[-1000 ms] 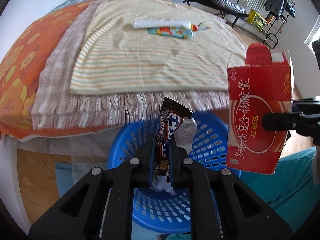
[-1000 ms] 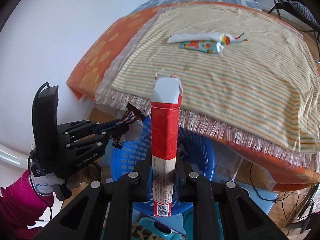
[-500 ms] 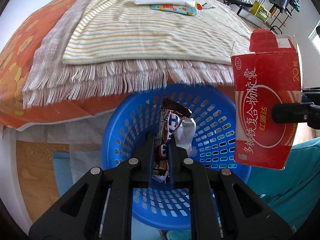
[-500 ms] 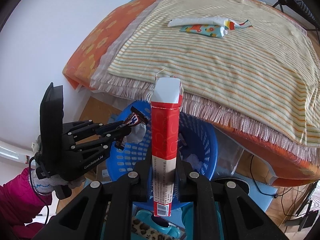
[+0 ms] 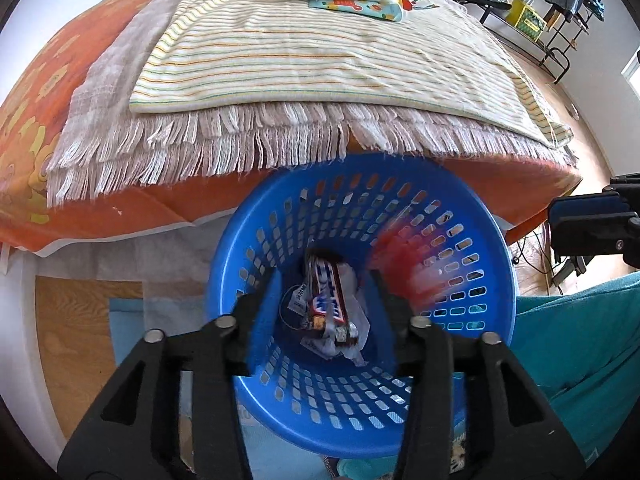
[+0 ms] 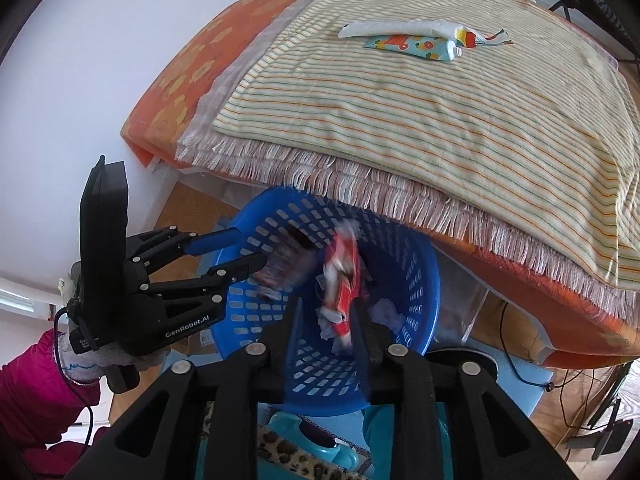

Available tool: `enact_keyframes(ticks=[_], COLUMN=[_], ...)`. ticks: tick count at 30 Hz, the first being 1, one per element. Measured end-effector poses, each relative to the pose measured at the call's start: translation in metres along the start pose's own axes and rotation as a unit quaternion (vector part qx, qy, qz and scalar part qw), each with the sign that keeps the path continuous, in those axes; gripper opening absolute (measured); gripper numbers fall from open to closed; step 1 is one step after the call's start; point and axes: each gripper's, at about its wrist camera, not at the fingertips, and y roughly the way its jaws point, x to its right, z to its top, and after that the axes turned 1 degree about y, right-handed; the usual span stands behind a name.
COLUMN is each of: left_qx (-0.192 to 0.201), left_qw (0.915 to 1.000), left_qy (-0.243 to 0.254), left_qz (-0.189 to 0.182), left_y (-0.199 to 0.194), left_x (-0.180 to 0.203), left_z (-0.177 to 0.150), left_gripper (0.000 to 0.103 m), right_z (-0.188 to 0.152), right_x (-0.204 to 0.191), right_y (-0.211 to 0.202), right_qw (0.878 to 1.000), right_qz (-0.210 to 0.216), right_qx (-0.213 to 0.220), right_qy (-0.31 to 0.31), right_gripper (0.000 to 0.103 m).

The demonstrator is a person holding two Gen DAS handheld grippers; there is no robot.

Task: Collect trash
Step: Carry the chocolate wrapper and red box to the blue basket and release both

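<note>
A blue slotted basket (image 5: 476,240) stands on the floor under the bed's edge. My left gripper (image 5: 324,300) hangs over it, its jaws opening. The brown and blue candy wrapper (image 5: 328,292) is free between them, dropping onto crumpled paper in the basket. My right gripper (image 6: 328,306) is also over the basket (image 6: 420,268), its jaws opening. The red carton (image 6: 345,276) is a blurred streak slipping down between them. The same carton (image 5: 404,256) shows as a red smear in the left wrist view. On the striped blanket lie a white tube (image 6: 400,29) and a colourful tube (image 6: 412,46).
The bed with an orange sheet (image 5: 44,92) and fringed blanket (image 5: 224,136) overhangs the basket's far side. A teal cloth (image 5: 580,344) lies to the right of the basket. A person's red sleeve (image 6: 28,396) is at the lower left. A metal rack (image 5: 560,12) stands far back.
Both grippers have opened. The candy wrapper left the left jaws and fell into the basket. The red carton slid out of the right jaws and is falling into the basket.
</note>
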Motion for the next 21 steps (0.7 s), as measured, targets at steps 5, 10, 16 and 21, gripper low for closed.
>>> enact_keyframes(ticks=[5,10,16,21], left_qx=[0.001,0.005,0.007,0.018], left_qw=[1.0,1.0,1.0,0.9998], left_qy=[-0.004,-0.004,-0.005,0.0], left_qz=[-0.001,-0.002,-0.001,0.001], left_y=[-0.001,-0.003,-0.003,-0.007], left_x=[-0.001,-0.001,-0.002,-0.002], left_z=[0.0,0.003,0.006,0.014], left_gripper=[0.061,0.063,0.063,0.063], right_z=[0.001,0.003,0.007,0.012], right_x=[0.0,-0.001,0.004,0.013], right_y=[0.0,-0.005,-0.011,-0.021], right_qw=[1.0,1.0,0.999,0.998], right_qz=[-0.007,-0.019,-0.034,-0.044], right_qx=[0.001,0.013,0.027,0.047], right_qy=[0.001,-0.006,0.006,0.028], right_gripper=[0.047,0.069,0.081,0.085])
